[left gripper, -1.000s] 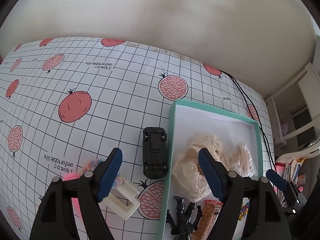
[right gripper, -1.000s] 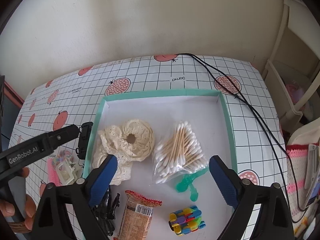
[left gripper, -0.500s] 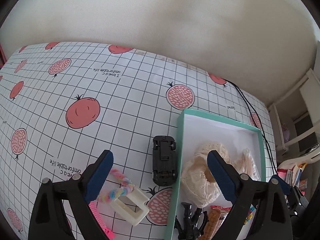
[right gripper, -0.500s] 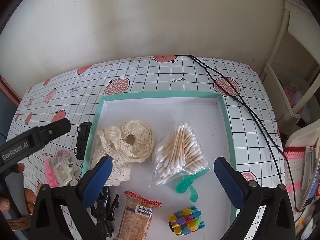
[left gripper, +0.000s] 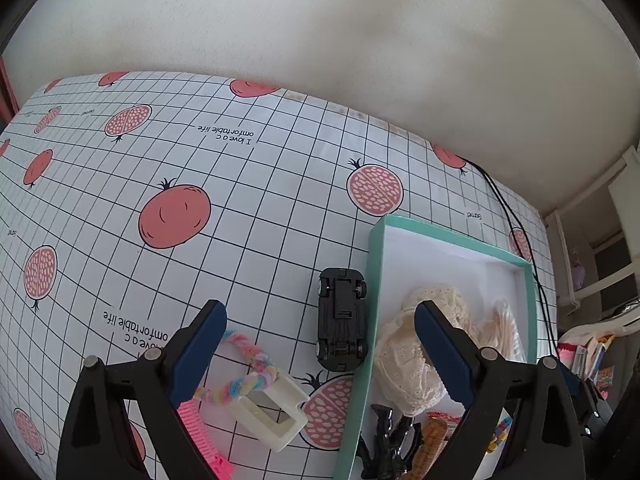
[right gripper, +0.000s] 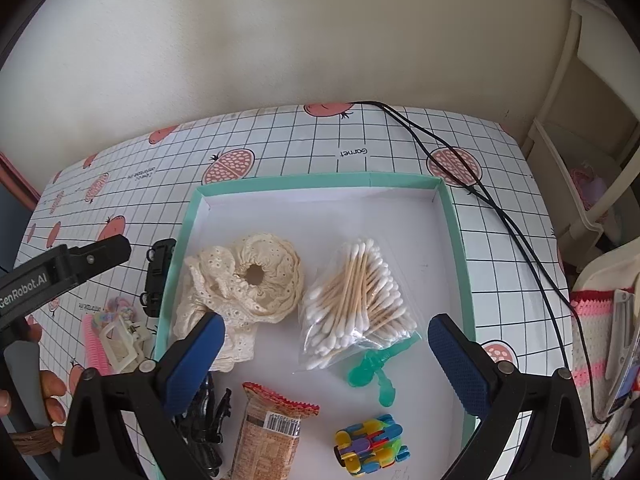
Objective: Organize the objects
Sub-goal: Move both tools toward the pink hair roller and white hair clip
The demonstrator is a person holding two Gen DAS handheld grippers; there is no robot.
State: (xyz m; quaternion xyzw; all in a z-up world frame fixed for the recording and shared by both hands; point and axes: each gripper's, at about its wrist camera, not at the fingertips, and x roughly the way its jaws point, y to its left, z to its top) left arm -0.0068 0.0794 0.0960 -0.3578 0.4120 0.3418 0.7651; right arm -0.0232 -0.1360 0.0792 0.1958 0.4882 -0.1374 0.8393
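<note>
Holding our left gripper (left gripper: 320,330) spread wide, its jaws having just been opening with nothing between them, we judge we are picking the next stray item. Our right gripper (right gripper: 326,344) hangs equally wide and empty over the teal box (right gripper: 460,240). Next we should drop onto the black toy car (left gripper: 341,314) and close across its narrow body. It lies upside down, wheels up, on the tablecloth (left gripper: 240,220) just beside the box's left wall.
</note>
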